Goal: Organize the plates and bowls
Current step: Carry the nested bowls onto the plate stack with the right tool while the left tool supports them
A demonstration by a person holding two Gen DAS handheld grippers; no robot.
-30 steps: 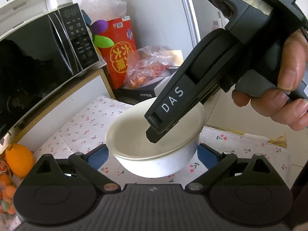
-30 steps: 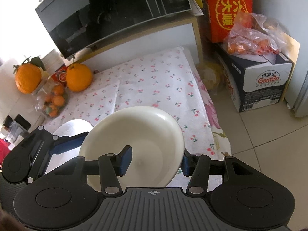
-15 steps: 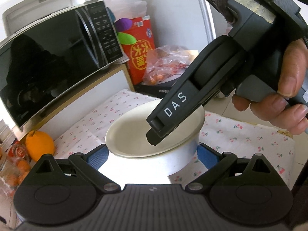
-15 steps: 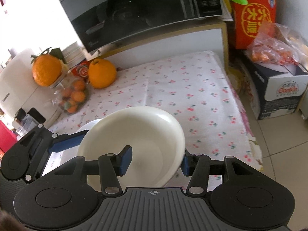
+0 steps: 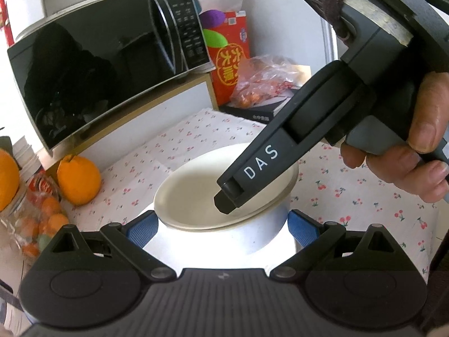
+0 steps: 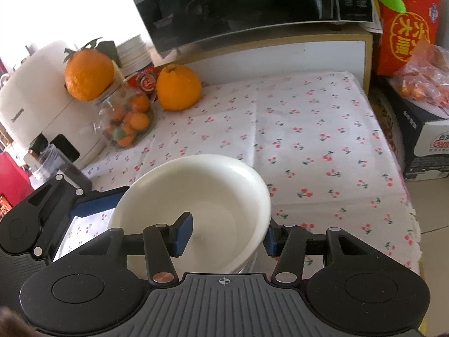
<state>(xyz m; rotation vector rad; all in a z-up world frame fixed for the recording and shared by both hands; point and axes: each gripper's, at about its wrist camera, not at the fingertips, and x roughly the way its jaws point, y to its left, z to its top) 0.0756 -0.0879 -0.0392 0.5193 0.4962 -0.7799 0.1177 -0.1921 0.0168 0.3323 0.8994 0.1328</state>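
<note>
The right hand-held gripper (image 6: 226, 236) grips a white bowl (image 6: 196, 196) by its rim: one blue pad (image 6: 183, 233) sits inside the bowl against the wall and the other presses the outside, so the jaws stand narrowly apart, closed on the rim. In the left wrist view this bowl (image 5: 202, 193) appears tilted, resting in or just over a second white bowl (image 5: 224, 241) beneath it; whether the two touch all round cannot be told. The right hand-held gripper's black finger (image 5: 252, 177), marked "DAS", reaches down into the upper bowl, and the right hand (image 5: 415, 151) wraps its handle.

The left hand-held gripper (image 5: 221, 227) has its jaws spread wide, with a blue pad (image 5: 140, 229) on either side of the lower bowl; whether the pads touch its wall cannot be told.

The bowls are above the near part of a surface covered in a white cloth with cherries (image 6: 308, 140). A large orange (image 6: 178, 88) sits at the back of the surface, beside a jar of small oranges (image 6: 129, 120), below a black microwave (image 5: 106, 64).
</note>
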